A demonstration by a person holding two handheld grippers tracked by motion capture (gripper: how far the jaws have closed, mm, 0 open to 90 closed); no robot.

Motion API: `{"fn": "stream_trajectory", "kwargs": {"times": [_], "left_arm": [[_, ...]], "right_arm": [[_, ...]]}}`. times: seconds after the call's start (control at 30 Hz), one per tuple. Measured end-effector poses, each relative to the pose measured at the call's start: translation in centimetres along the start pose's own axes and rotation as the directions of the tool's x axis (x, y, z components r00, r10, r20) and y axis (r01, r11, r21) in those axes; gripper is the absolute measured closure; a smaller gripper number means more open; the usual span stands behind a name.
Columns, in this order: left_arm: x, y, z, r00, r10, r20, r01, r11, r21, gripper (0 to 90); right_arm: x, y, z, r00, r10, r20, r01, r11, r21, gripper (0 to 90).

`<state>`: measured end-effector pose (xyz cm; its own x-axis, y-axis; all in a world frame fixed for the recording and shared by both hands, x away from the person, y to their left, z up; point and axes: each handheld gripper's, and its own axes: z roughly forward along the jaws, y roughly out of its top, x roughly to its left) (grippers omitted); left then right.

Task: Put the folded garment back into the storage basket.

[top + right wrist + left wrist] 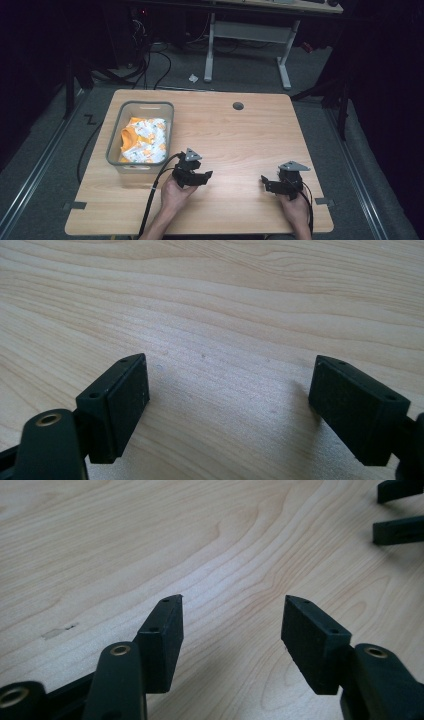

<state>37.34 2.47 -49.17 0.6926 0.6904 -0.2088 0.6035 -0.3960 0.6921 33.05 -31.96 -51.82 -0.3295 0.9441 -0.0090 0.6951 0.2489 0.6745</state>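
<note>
Left gripper (232, 615): jaws apart, empty, above bare wood.
Right gripper (230, 377): jaws wider, empty.
Table (240, 135): pale grained wood.
Basket (114, 145): grey plastic, holding orange-white cloth (145, 140).

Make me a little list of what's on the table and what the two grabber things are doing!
table: light wood table, round hole near the far edge
basket: grey basket at the left side of the table
inside basket: crumpled orange and white cloth
left gripper: held in a hand, jaws open, nothing between them
right gripper: held in a hand, jaws open, nothing between them
gripper direction: tips point toward each other, apart
</note>
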Motion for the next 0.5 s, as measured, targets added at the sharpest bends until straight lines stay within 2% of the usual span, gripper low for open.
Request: {"fn": "stream_trajectory", "kwargs": {"times": [0.17, 0.3, 0.5], "left_arm": [[-0.3, -0.3, 0.9, 0.9992, 0.027, -0.028, -0.027, 0.9993, 0.028, 41.3], [-0.2, -0.9, 1.6, 0.9986, 0.024, -0.046, -0.022, 0.9989, 0.042, 41.2], [0.0, -1.6, 1.9, 0.9959, 0.013, -0.090, -0.012, 0.9998, 0.017, 40.7]], "right_arm": [[0.0, 0.0, 0.0, 1.0000, 0.000, 0.000, 0.000, 1.000, 0.000, 16.5], [0.0, 0.0, 0.0, 1.0000, 0.000, 0.000, 0.000, 1.000, 0.000, 16.4], [0.0, 0.0, 0.0, 1.0000, 0.001, 0.000, -0.001, 1.000, 0.000, 16.4]]}}
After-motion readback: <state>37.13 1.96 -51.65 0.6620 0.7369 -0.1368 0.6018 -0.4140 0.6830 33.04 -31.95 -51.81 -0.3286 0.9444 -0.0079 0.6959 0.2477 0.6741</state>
